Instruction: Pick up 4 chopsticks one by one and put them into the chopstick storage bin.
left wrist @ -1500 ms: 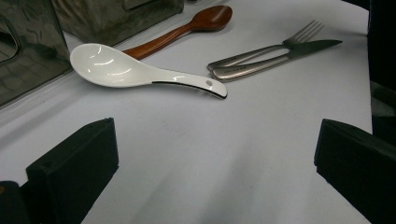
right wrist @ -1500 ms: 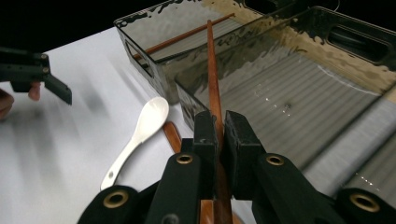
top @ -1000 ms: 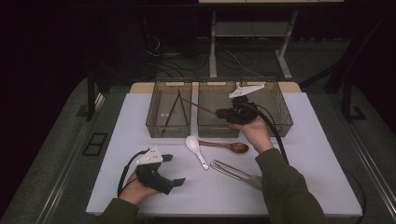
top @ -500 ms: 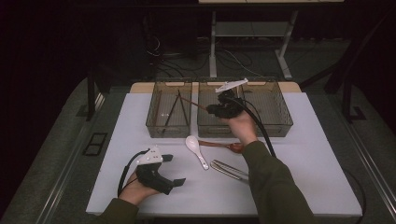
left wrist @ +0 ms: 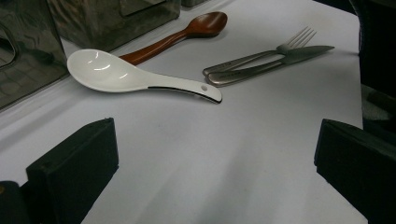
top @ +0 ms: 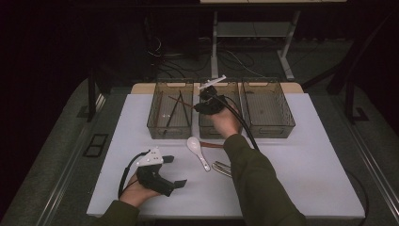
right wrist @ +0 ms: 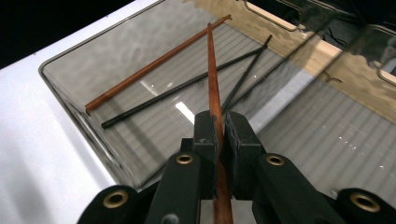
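Nearest the person, the left gripper (top: 175,170) rests low on the white table (top: 320,169), held in the left hand (top: 136,193) at the front left. Its jaws stand wide apart with nothing between them; in the left gripper view bare tabletop lies between the two black pads.

Just beyond it lies a white ceramic spoon (left wrist: 135,78), bowl up, handle pointing toward the person's right. Behind that spoon, a brown wooden spoon (left wrist: 187,32) lies on the table, its bowl end farther from the gripper and its handle running up against the foot of a bin. To the right of the white spoon, a metal fork (left wrist: 261,55) and a metal knife (left wrist: 280,63) lie side by side, touching.

Farther back, three clear plastic bins stand in a row. The right gripper (top: 203,104) is held over the gap between the left bin (top: 162,129) and the middle bin (top: 207,132). Its jaws are closed tightly on a brown wooden chopstick (right wrist: 212,84), which runs out ahead of them over the left bin. Inside that bin lie a second brown chopstick (right wrist: 154,65) and two black chopsticks (right wrist: 187,86), crossing one another on the bottom. The right bin (top: 268,108) stands beside the middle one.
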